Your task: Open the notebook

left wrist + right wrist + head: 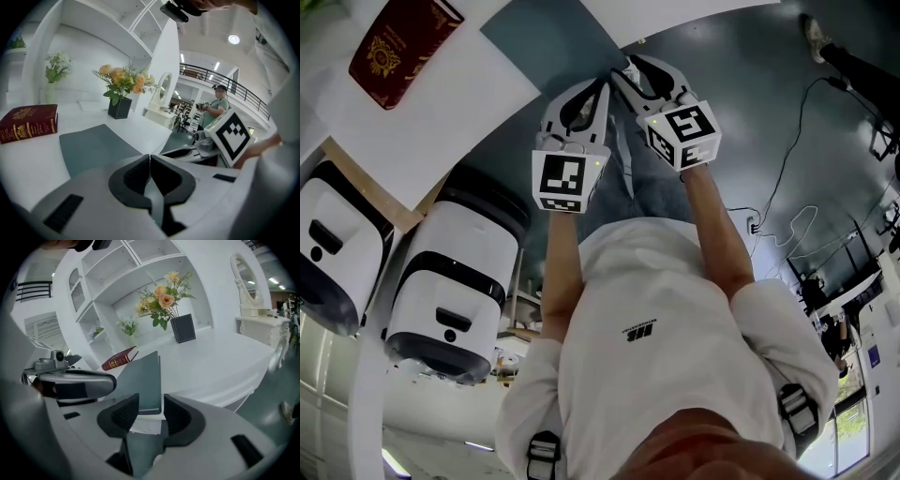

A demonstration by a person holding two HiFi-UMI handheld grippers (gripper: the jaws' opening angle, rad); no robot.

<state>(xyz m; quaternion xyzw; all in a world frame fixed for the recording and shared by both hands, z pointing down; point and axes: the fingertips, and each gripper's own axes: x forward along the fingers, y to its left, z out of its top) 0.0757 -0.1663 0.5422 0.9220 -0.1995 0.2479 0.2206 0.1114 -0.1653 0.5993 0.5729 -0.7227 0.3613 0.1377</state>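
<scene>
two tongs are in view, side by side at the curved edge of the white worktop (pixel 469 103). each is held out by a person in a white t-shirt (pixel 647 337).

left tongs (pixel 150 158): jaws closed, pad against pad, nothing between them. they sit over the near edge of the worktop. the notebook (pixel 93 145) lies at 11 o'clock of their tips, apart from them.

right tongs (pixel 151 404): jaws stand apart. the near end of the notebook shows in the gap between them, and neither pad presses on it. white pages show under the grey cover at that end. whether the cover is lifted off the pages cannot be told.

notebook: grey-green cover, on the worktop close to its edge. in the head view it lies at 12 o'clock of both tongs. in the left gripper view the cover looks flat.

red book (pixel 403 42): gold print on the cover, lying flat on the worktop, well apart from the notebook, at 10 o'clock of it in the head view.

flower pot (pixel 119 107): dark, square, upright, with orange and yellow flowers. it stands at the back of the worktop, at 12 o'clock beyond the notebook in the left gripper view.

second person (pixel 218 105): standing in the background, at 2 o'clock in the left gripper view.
</scene>
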